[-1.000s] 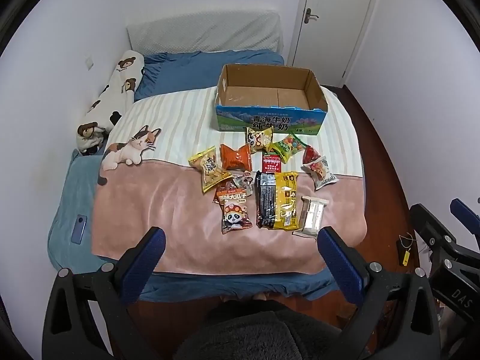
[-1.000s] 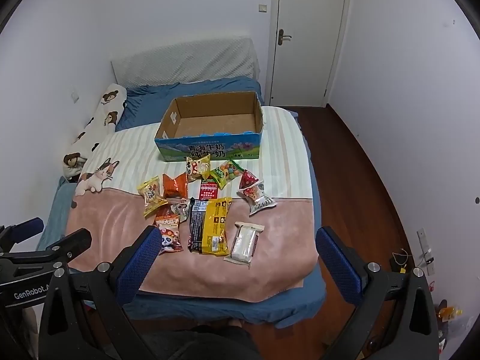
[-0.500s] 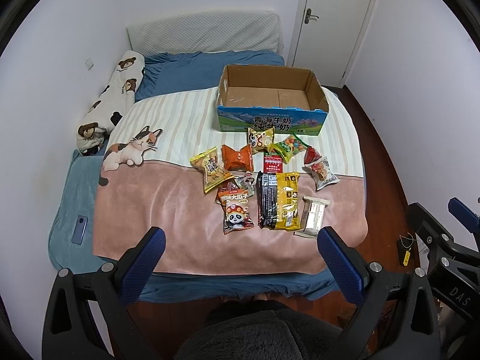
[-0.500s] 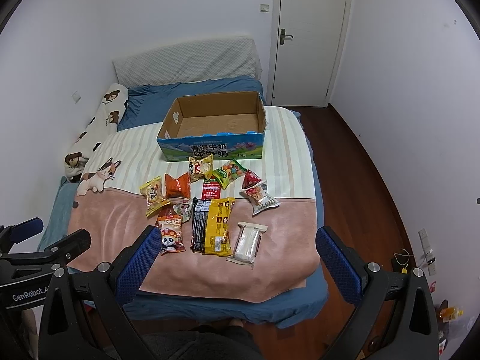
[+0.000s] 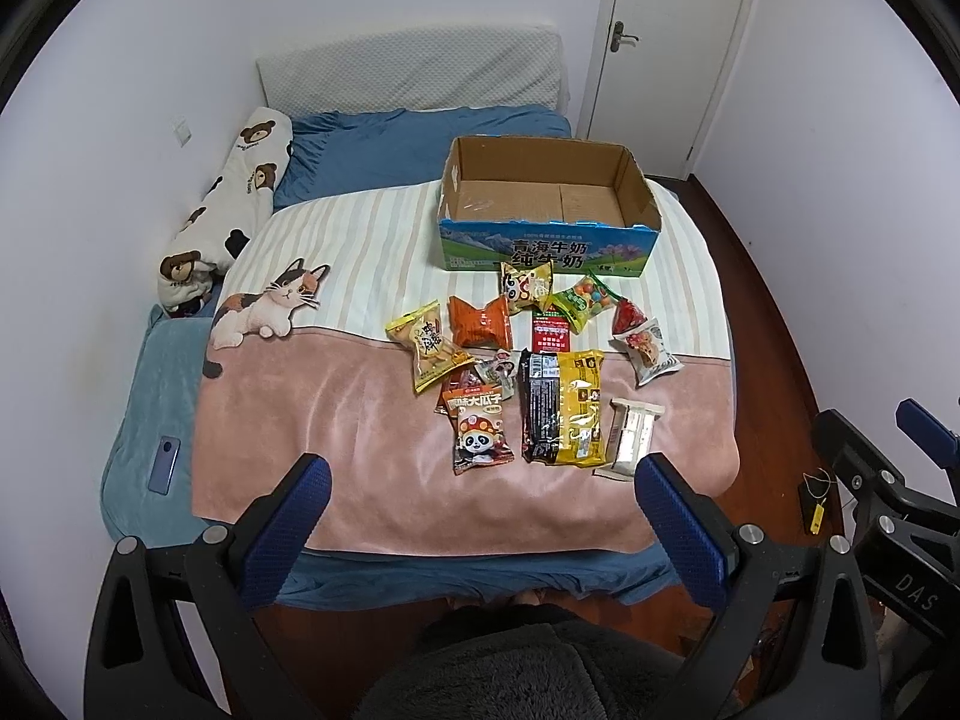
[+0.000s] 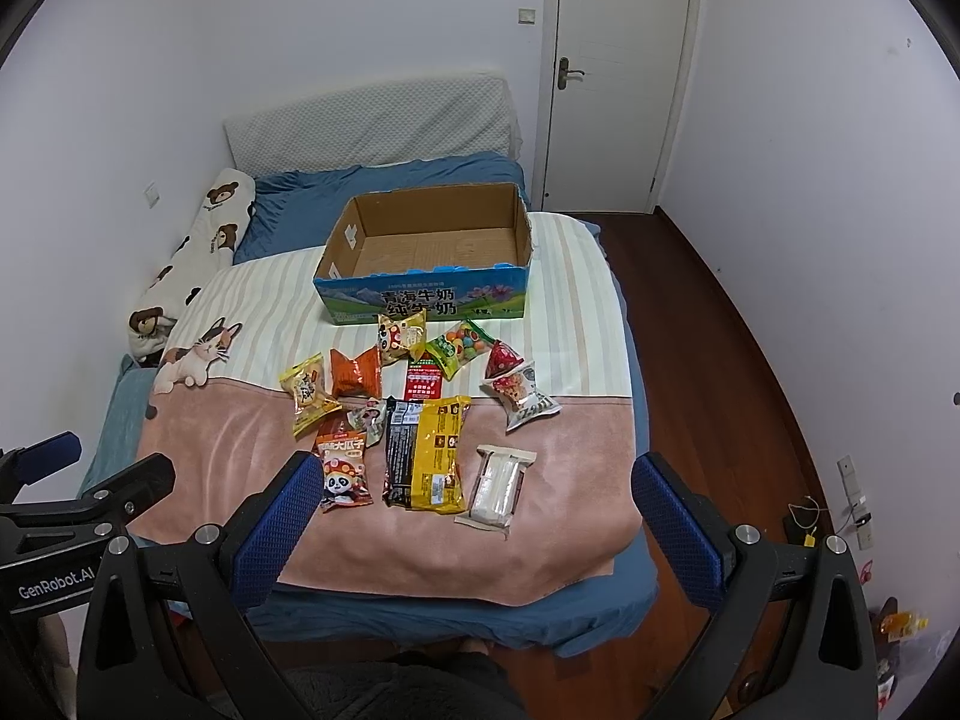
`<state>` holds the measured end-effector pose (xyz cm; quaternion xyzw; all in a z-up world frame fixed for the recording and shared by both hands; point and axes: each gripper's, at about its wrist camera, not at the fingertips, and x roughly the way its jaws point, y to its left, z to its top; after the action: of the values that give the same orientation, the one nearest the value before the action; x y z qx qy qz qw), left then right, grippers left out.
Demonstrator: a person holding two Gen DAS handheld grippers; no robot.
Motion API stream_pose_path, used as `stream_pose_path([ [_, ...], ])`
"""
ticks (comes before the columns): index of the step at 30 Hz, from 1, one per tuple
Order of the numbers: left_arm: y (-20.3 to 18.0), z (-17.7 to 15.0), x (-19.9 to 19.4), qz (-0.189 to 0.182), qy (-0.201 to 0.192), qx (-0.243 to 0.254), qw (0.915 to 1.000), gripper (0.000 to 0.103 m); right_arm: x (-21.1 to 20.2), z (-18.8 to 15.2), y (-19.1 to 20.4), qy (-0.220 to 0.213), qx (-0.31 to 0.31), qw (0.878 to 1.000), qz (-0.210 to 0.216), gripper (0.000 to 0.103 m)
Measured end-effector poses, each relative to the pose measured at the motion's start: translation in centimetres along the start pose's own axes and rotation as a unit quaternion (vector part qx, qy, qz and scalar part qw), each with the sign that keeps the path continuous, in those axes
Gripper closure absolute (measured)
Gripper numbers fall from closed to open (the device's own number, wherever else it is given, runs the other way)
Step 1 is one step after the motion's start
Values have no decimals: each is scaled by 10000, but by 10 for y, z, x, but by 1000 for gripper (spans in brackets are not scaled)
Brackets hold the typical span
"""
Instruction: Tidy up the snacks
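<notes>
my left claw [image 5: 477, 531] hangs above the foot of the bed [image 5: 372, 498], its blue-padded fingers [image 5: 288, 531] spread wide apart and holding nothing. my right claw [image 6: 474, 531] hangs beside it on the right, fingers [image 6: 675, 531] equally wide apart, also holding nothing.

ahead of both claws, the snacks lie in a loose cluster on the pink part of the blanket [image 5: 336, 396] and the striped part beyond. nearest to me lie the panda sunflower-seed bag [image 5: 482, 438], a black and yellow packet [image 5: 563, 408] just right of it, and a clear-wrapped white bar [image 5: 630, 437] further right. beyond these lie a yellow bag [image 5: 427, 345], an orange bag [image 5: 480, 321], a small red packet [image 5: 550, 331], a green candy bag [image 5: 581, 302] and a red triangular pack [image 5: 629, 318].

farther ahead, just past the cluster, sits the open cardboard milk box [image 5: 543, 249], its inside bare. a bear-print bolster [image 5: 231, 210] lies along the wall far to the left, and a phone [image 5: 163, 464] rests on the blue bedding left of my left claw.
</notes>
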<state>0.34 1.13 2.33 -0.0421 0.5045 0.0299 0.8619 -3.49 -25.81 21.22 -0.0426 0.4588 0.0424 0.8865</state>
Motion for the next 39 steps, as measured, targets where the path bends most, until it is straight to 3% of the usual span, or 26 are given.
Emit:
stream_pose_path([
  [39,0,6,1,-27,-57,-17,10000,0,-2,7,2,-86,66,9999,42,0],
])
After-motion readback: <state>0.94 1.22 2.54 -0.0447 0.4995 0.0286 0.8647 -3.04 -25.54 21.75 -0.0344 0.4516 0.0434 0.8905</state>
